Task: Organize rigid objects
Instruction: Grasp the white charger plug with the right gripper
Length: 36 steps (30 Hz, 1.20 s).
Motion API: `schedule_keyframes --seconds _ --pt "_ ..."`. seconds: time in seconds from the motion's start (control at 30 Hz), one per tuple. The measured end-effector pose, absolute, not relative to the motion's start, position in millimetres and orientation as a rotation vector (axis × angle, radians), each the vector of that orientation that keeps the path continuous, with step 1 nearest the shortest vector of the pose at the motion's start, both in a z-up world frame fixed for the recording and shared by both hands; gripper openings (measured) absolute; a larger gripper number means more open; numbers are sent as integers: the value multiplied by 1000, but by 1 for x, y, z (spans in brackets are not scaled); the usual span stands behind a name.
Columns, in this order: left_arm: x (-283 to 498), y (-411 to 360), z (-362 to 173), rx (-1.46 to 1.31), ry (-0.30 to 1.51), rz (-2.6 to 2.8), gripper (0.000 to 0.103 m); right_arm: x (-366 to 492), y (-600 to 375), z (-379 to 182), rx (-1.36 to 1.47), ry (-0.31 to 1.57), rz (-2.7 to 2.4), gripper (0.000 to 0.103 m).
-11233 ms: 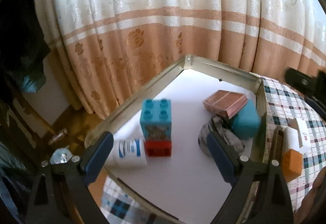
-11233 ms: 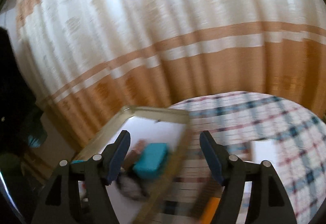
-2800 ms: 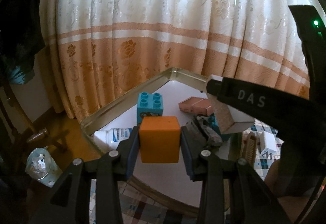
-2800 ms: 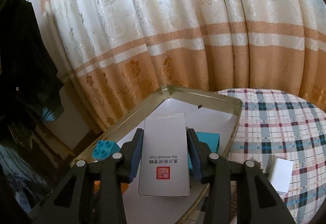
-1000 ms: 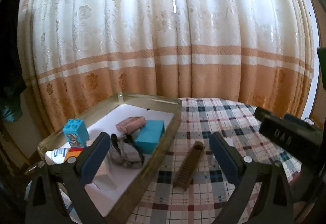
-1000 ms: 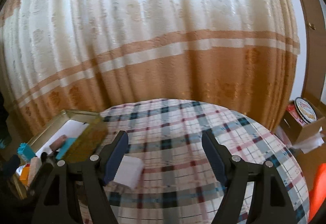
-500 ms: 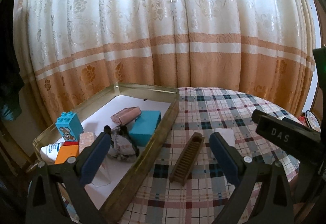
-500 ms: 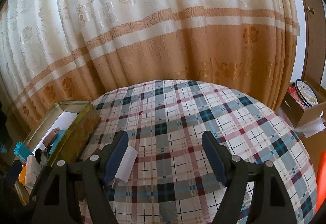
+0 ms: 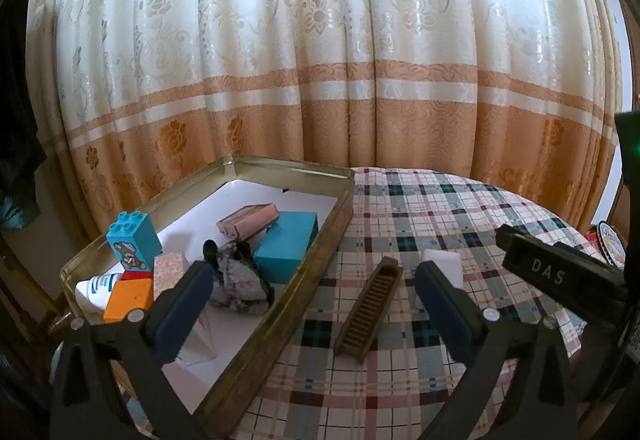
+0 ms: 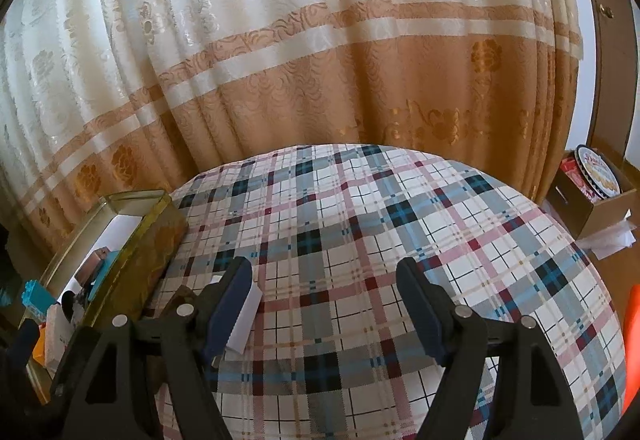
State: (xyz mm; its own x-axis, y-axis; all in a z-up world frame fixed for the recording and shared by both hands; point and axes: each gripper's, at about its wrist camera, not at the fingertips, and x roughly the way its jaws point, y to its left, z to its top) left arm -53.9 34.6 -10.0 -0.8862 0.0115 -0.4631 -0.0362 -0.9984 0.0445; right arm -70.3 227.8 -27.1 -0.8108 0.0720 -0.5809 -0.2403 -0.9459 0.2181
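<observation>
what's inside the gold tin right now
Inside the gold tin: teal box, pink box, blue toy brick, orange block, white tube, dark crumpled thing. The left gripper hides part.

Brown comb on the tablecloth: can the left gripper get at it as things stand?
Probably yes. The left gripper is open and empty, with the brown comb lying flat between its fingers' line of sight. Nothing covers it; the tin and white block flank it, apart.

Crowded tin tray (image 9: 308, 292), comb (image 9: 370, 310) beside it, bare tablecloth (image 10: 400, 240) rightward
</observation>
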Motion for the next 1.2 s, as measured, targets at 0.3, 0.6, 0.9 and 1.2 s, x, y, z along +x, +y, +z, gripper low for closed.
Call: schedule_keyframes --seconds 0.3,0.6,0.9,1.2 --pt "-58 16 -13 -781 -48 3062 102 -73 221 -27 -915 386 2822 77" --pt "-58 13 -12 -784 -50 3104 102 -92 188 -33 -1057 257 2884 77" --pt "-49 8 -5 -720 -35 3202 102 -117 172 -48 -1243 226 2877 77" --pt "-56 3 -9 -774 -57 3220 102 -125 164 -54 -1316 117 2851 61"
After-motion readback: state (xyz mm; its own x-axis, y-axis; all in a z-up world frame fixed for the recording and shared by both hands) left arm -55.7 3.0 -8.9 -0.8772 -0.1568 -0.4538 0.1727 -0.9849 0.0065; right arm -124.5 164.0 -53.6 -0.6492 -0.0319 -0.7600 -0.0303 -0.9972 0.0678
